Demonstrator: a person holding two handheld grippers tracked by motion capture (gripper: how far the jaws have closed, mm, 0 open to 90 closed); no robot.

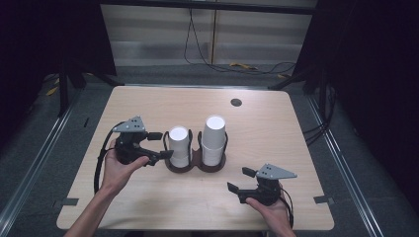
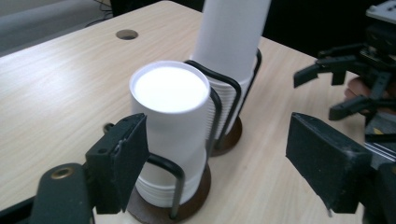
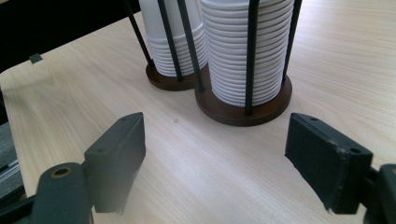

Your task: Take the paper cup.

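The left claw (image 1: 159,145) hangs released – jaws spread just beside the shorter cup stack (image 1: 179,146), not touching it. That stack sits with the taller stack (image 1: 213,139) in a wire holder (image 1: 195,167) mid-desk (image 1: 267,128) – the right claw (image 1: 241,179) rests released nearby.

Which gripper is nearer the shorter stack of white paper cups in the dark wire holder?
Left. The left gripper sits right beside the shorter stack of white paper cups, jaws open. The right gripper rests apart, nearer the table's front edge.
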